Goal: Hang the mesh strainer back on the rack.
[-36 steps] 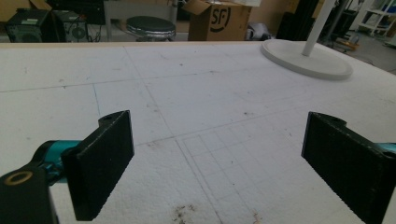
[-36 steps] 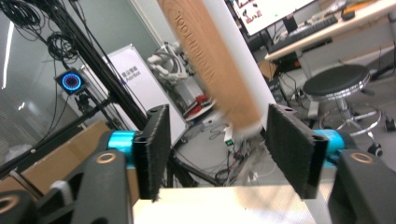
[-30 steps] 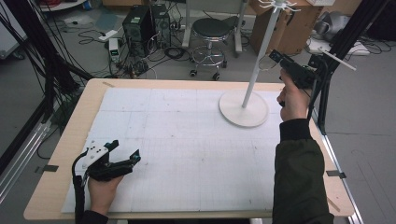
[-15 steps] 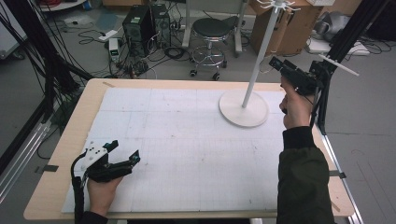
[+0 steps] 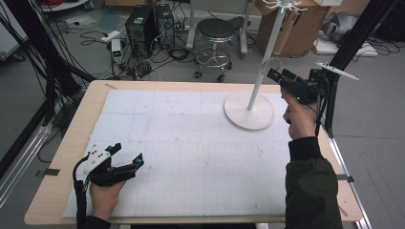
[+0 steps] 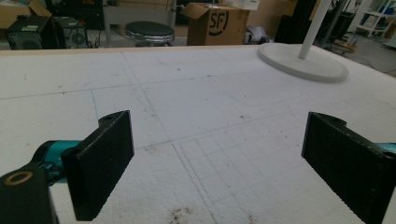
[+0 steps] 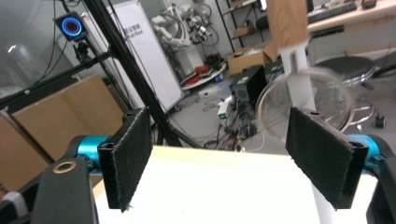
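The right gripper [image 5: 277, 75] is hanging in the air with its jaws wide apart, just beside the white stand [image 5: 258, 76] and its see-through ring [image 7: 306, 105]. The left gripper [image 5: 126, 155] is resting on the white mat [image 5: 191, 143], jaws wide apart too, holding nothing.

a: grey floor [image 5: 143, 28] back there, cables tangled beside a black computer tower [image 5: 141, 24].
b: and a round black stool [image 5: 217, 29] on castors, right behind the table [image 5: 71, 143], wooden edge, white gridded sheet on top.
a: cardboard box [image 6: 218, 22] further back, black frame posts [image 5: 38, 43] at the left.
b: a white board [image 7: 149, 56] leaning by shelves, a glowing blue ring light [image 7: 74, 27] high up.
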Motion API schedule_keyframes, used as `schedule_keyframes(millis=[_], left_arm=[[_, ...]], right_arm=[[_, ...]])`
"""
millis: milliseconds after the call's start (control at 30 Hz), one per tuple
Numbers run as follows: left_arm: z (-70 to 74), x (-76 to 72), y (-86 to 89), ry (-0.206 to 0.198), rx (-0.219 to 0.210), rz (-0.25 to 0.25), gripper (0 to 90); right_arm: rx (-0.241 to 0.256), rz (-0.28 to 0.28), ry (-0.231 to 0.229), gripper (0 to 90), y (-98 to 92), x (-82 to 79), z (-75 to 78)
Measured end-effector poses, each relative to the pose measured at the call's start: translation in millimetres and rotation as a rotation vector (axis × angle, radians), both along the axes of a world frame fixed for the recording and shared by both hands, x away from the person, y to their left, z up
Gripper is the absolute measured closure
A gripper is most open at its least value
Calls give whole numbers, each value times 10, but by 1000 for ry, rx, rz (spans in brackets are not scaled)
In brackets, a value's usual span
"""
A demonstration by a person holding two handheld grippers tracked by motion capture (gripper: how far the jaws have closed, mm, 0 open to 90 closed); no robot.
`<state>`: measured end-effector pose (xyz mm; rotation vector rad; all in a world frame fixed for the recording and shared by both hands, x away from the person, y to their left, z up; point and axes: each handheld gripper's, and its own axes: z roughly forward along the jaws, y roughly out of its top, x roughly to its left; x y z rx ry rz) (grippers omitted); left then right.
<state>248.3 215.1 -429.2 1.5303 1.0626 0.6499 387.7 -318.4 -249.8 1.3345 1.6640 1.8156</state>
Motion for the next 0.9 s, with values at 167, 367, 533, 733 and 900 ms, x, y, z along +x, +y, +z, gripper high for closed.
schedule_keyframes(millis=[167, 367, 533, 733, 900], left_arm=[[0, 0, -3, 0, 0, -1, 99], [3, -6, -16, -1, 3, -5, 98], [5, -10, -21, -2, 11, -7, 98], [7, -16, -33, -3, 13, -11, 98], [10, -26, -49, -5, 13, -12, 98]], right_arm=[[-25, 17, 16, 228, -4, -50, -91], [-54, 37, 30, 229, 26, -118, -155], [-37, 62, 61, 237, 37, -164, -267], [-76, 78, 75, 237, 76, -259, -374], [-86, 93, 67, 232, 93, -357, -432]])
